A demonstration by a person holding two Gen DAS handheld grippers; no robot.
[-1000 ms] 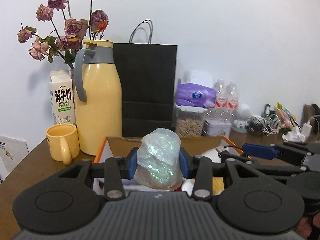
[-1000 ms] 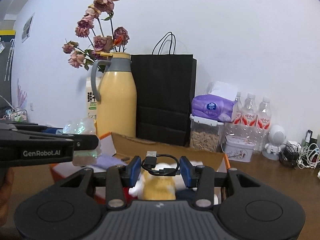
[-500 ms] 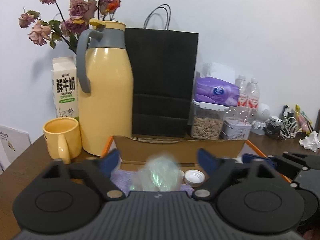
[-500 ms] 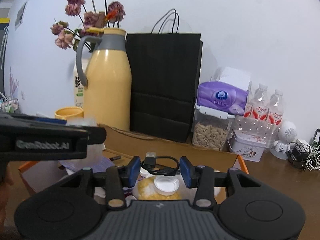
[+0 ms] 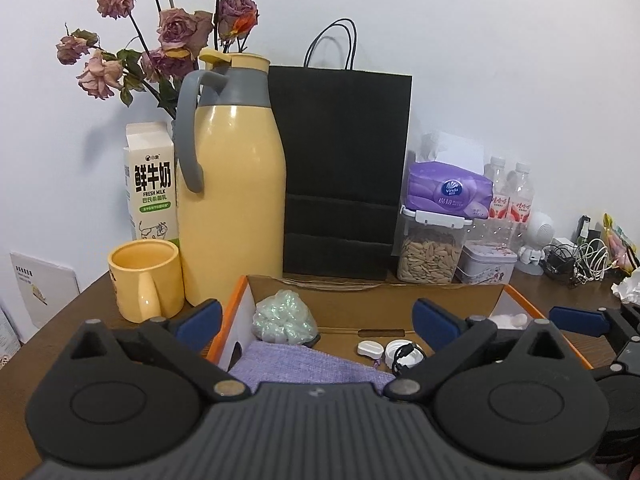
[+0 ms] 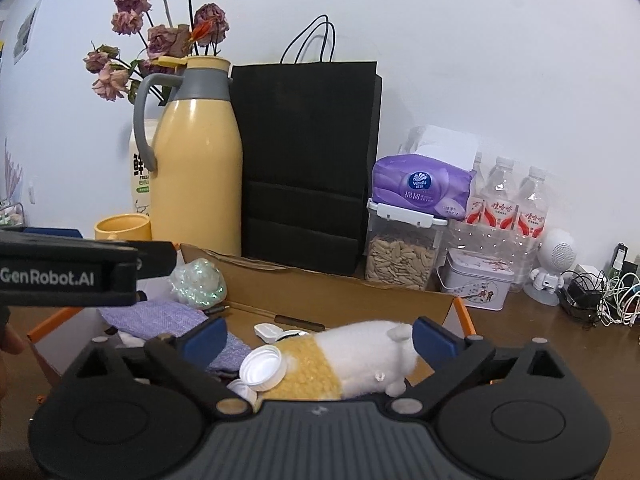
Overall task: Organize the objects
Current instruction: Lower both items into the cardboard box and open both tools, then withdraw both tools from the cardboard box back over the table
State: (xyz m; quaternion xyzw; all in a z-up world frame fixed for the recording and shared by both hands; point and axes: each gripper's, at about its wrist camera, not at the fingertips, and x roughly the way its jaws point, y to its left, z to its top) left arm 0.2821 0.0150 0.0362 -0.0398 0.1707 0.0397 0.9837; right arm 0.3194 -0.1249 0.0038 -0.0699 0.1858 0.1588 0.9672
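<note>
An open cardboard box sits in front of both grippers. A small iridescent plastic bag lies loose in its far left corner, beside a purple cloth. My left gripper is above the box with its jaws opening wide and nothing between the pads. A black USB cable rests on a white cap in the box. My right gripper is also opening, with nothing gripped, over a white and yellow plush toy and a white cap. The left gripper shows at the left of the right wrist view.
Behind the box stand a yellow thermos, yellow mug, milk carton and black paper bag. To the right are a seed container under a tissue pack, a tin, water bottles and tangled cables.
The left gripper opened and let go of the iridescent bag, which now lies in the box. The right gripper opened and released the black cable. Both moved closer over the box.
</note>
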